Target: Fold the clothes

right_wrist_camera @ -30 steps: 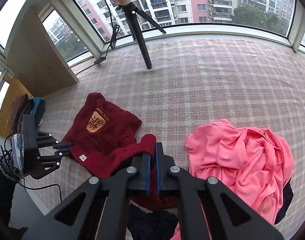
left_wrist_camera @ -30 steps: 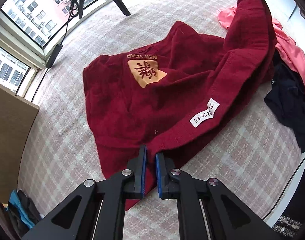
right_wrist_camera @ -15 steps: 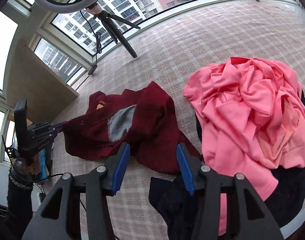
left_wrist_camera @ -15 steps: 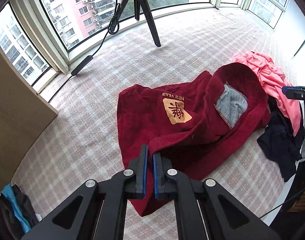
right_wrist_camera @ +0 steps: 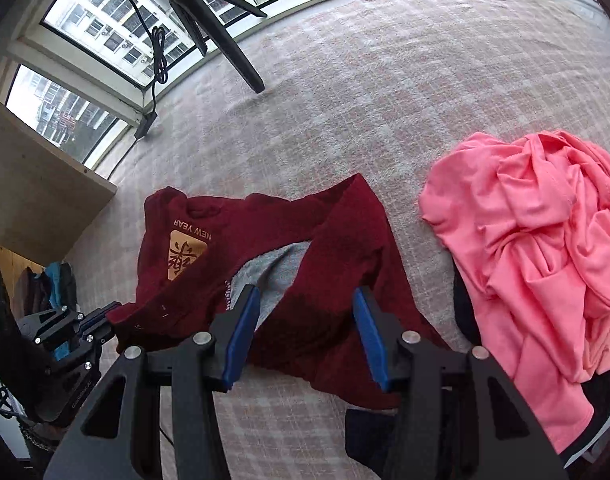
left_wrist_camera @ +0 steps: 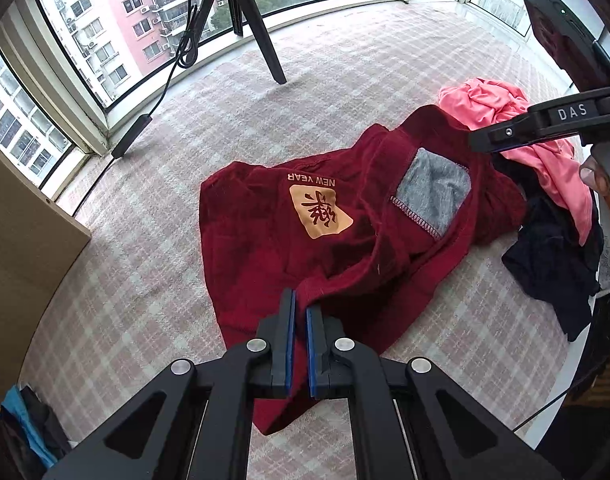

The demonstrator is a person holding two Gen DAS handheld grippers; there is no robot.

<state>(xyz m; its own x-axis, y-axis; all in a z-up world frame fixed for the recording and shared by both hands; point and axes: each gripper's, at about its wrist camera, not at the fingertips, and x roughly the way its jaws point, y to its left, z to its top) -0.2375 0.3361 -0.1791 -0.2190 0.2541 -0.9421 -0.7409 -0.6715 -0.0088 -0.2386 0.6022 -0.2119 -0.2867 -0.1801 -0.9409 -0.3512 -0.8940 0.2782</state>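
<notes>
A dark red garment with an orange print and "NEW YEAR" lies crumpled on the pink checked surface; a grey inner pocket shows. It also shows in the right wrist view. My left gripper is shut on a fold of its near edge; it shows in the right wrist view too. My right gripper is open and empty just above the red garment's right part; it shows at the right of the left wrist view.
A pink garment is heaped to the right, over a dark navy garment. A black tripod and cable stand near the windows. A wooden board is at the left. The surface's edge runs along the right.
My right gripper has let go of the red garment and opened, then moved back over it. The lifted red cloth has dropped, with the grey pocket exposed. My left gripper keeps its hold.
</notes>
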